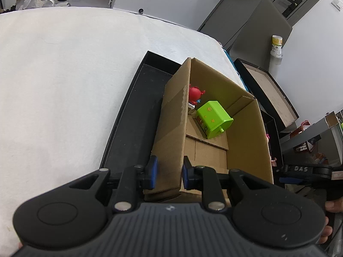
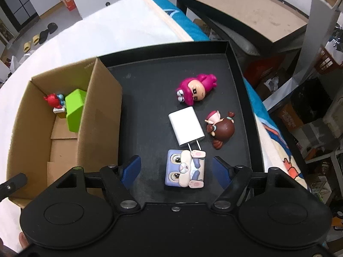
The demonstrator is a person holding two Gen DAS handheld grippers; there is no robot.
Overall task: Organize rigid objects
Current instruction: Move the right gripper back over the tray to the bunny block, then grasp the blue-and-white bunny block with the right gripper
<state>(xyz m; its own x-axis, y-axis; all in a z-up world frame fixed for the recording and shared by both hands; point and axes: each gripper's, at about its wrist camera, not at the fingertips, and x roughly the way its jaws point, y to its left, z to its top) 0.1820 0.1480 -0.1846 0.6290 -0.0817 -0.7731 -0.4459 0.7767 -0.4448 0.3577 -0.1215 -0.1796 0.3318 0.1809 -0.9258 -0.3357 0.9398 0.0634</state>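
Observation:
My left gripper [image 1: 169, 172] is shut on the near left wall of the open cardboard box [image 1: 171, 128], which stands in a black tray [image 1: 133, 115]. Inside the box lie a green toy box [image 1: 214, 118] and a red figurine [image 1: 195, 94]. In the right wrist view my right gripper [image 2: 176, 170] is open, its jaws either side of a purple rabbit block [image 2: 184, 168] on the tray [image 2: 150, 98]. Beyond it lie a white charger [image 2: 186, 126], a pink-haired figurine [image 2: 196, 88] and a brown-haired figurine [image 2: 221, 126]. The cardboard box [image 2: 98, 111] stands to the left.
The tray rests on a white cloth-covered table [image 1: 64, 75]. A second brown-lined tray [image 2: 246, 8] stands beyond the table's right edge. A blue patterned cloth [image 2: 270, 117] lies along the right side. Shelves and clutter [image 2: 317, 64] fill the far right.

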